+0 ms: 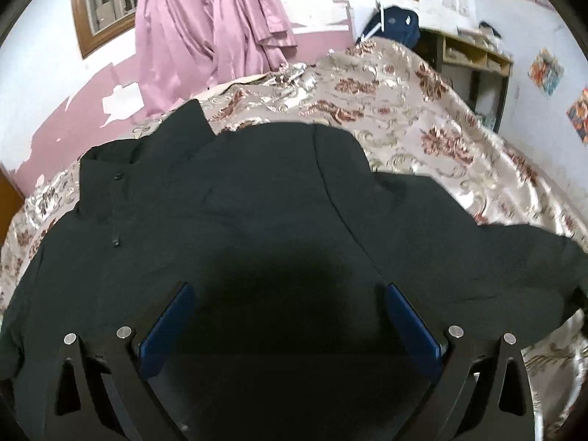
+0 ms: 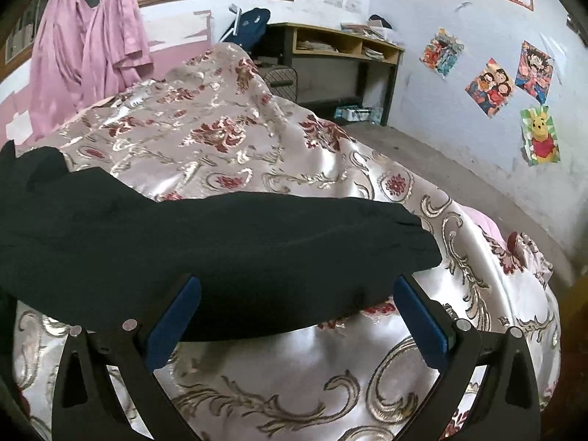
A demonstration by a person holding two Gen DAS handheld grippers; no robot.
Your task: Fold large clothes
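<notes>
Hovering over black jacket (image 1: pixel 257 213) spread flat on bed (image 1: pixel 422 110), ready for folding. Left gripper (image 1: pixel 290 294) fingers apart, empty, above torso. Right gripper (image 2: pixel 297 294) fingers apart, straddling sleeve (image 2: pixel 257 250), likely first grab.

Bare floral bedspread (image 2: pixel 294 367) lies open beside the black jacket's sleeve (image 2: pixel 220 235).

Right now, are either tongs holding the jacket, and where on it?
Nothing is held. Left tongs stand open over the black jacket body; right tongs stand open at its sleeve end.
</notes>
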